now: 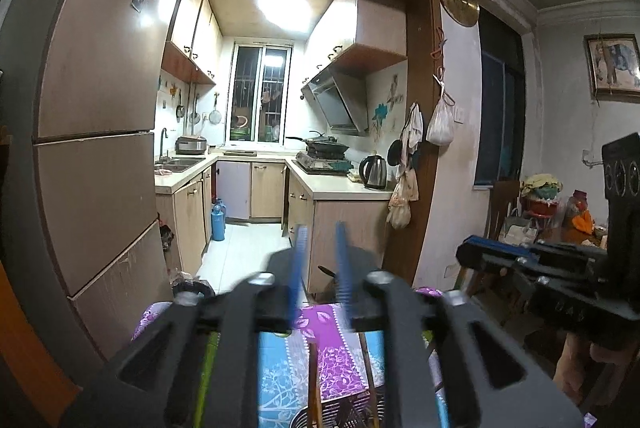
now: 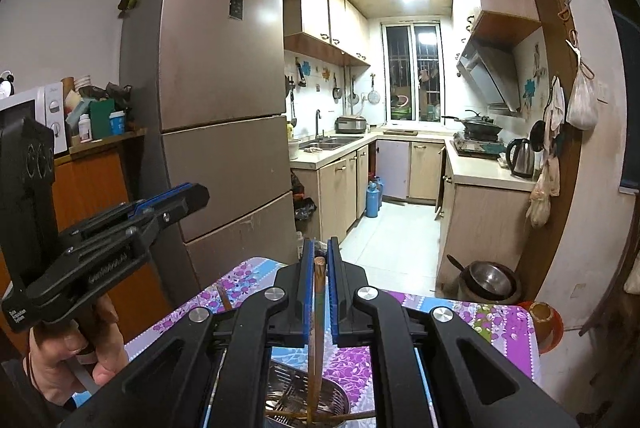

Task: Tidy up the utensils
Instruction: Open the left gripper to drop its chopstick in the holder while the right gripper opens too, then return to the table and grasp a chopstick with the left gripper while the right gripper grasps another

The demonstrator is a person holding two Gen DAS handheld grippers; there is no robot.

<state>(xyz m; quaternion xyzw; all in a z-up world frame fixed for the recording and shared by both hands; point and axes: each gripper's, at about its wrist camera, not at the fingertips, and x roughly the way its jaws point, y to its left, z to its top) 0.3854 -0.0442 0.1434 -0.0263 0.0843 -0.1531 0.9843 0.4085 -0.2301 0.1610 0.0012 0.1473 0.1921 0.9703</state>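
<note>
Upright, chopstick (image 2: pixel 319 292) between right gripper (image 2: pixel 319 260) fingers (image 2: pixel 308 268)

Your right gripper (image 2: pixel 320 264) sits over the near table (image 2: pixel 480 324), a chopstick (image 2: pixel 319 292) standing between its fingers, lower end in the metal utensil holder (image 2: pixel 316 394) on the table. Your left gripper (image 2: pixel 176 197) is off to its left, level with the fridge (image 2: pixel 224 107). Fridge stands left of the kitchen doorway; microwave (image 2: pixel 36 111) further left. Through the doorway: sink (image 2: pixel 332 141) on the left counter, stove with wok (image 2: pixel 478 125) on the right, kettle (image 2: pixel 520 157) nearer. A pot (image 2: pixel 490 280) sits on the floor right of the table.
</note>
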